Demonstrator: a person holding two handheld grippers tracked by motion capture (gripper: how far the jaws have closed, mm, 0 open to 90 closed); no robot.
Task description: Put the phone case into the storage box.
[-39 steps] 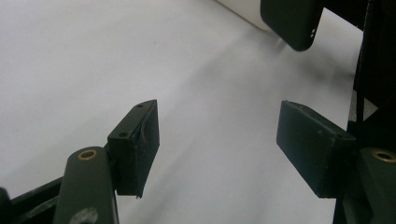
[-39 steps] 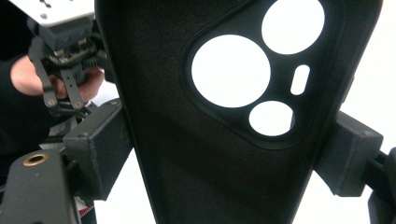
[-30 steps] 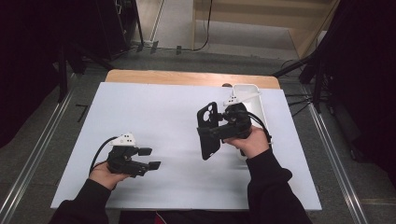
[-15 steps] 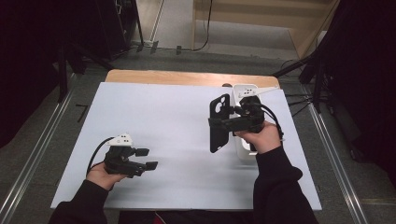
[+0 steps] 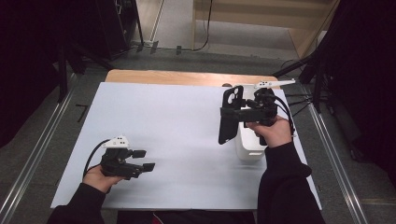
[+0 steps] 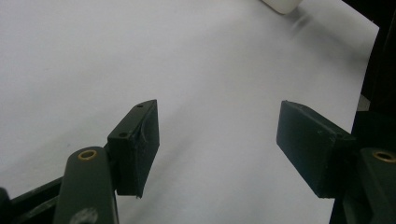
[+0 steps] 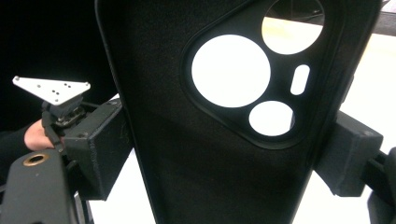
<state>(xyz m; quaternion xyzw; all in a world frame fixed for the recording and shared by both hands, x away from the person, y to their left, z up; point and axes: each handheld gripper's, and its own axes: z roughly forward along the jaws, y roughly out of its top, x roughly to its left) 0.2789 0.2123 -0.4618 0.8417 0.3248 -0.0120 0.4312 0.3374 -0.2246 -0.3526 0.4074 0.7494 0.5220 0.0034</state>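
- White table sheet [image 5: 177, 121]: wide bare stretch through the middle and far left; a hand could cross there with nothing in the way.
- White bin [image 5: 250, 144]: stands at the right side of the sheet, blocking that side.
- Right gripper [image 5: 233, 114]: raised over the bin, clamped on a black phone case [image 5: 227, 122] that hangs upright and screens the bin's left side.
- Left gripper [image 5: 142, 161]: low at the near left, jaws apart with only bare sheet between them; well apart from the case.
- Wooden table edge [image 5: 187, 77]: far strip bare.
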